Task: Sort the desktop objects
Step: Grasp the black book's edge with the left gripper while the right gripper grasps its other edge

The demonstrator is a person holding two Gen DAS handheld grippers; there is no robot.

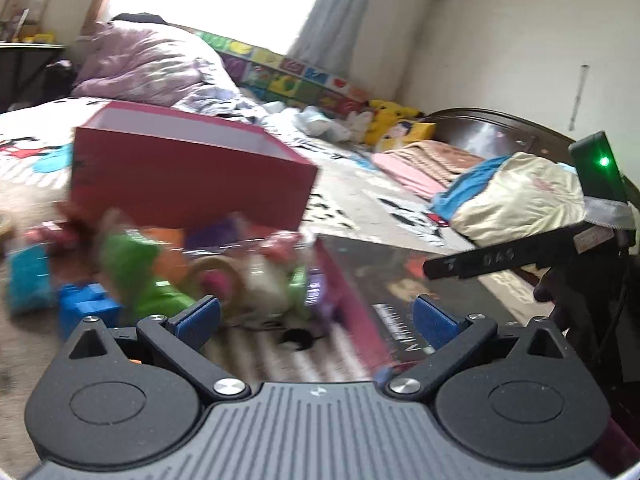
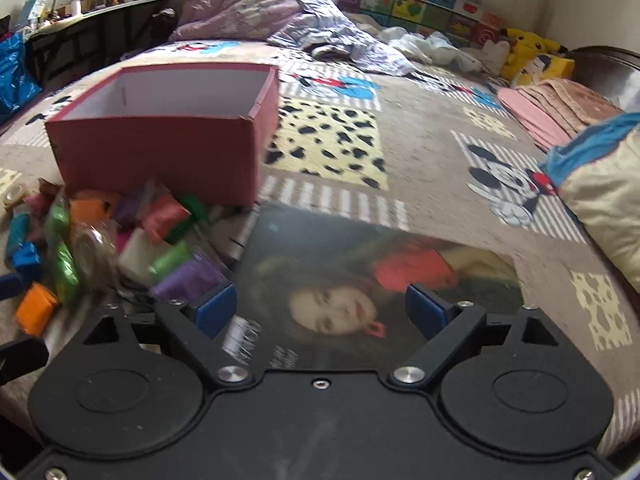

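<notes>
From my right wrist camera I see the right gripper (image 2: pixel 320 310) with its blue pads (image 2: pixel 214 309) spread wide, nothing between them. Beneath it lies a magazine (image 2: pixel 360 280) with a woman's face on the cover, flat on the bedspread (image 2: pixel 420 168). To the left sits a pile of toys (image 2: pixel 120 240): orange, purple, green and blue blocks, blurred. Just behind the pile stands an open red box (image 2: pixel 168 140), white inside. A yellow plush (image 2: pixel 528 50) rests far right, near a pillow (image 2: pixel 600 196).
</notes>
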